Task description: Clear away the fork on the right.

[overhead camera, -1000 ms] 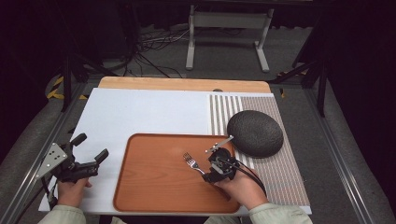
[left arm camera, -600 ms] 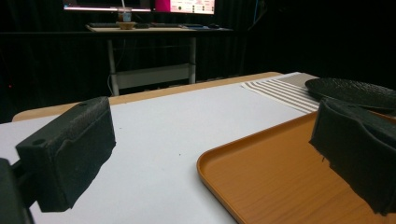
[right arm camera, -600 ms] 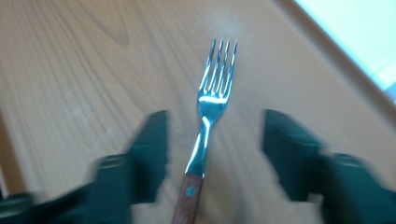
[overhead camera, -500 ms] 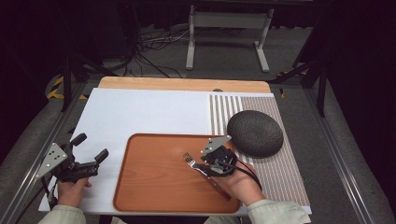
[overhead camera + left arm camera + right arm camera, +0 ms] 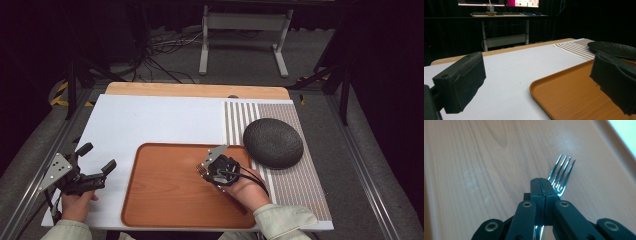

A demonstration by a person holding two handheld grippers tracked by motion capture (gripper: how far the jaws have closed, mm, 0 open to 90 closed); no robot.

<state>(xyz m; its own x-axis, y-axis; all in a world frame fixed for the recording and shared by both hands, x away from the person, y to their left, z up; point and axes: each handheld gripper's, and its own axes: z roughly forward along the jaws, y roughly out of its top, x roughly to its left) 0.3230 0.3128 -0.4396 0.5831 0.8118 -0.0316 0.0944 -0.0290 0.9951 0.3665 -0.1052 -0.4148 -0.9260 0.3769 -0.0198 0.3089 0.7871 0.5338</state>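
One camera hangs above my side of the table and looks forward and down, taking in the whole top and my forearms at the bottom edge. The camera on my left gripper sits low, near the surface, facing level across the table between my two wide-set jaws. The one on my right gripper looks steeply down, very close to the wooden tray. All three views share that tray; the high and left views also share the dark plate.

Fork on tray, plate right (just beside)
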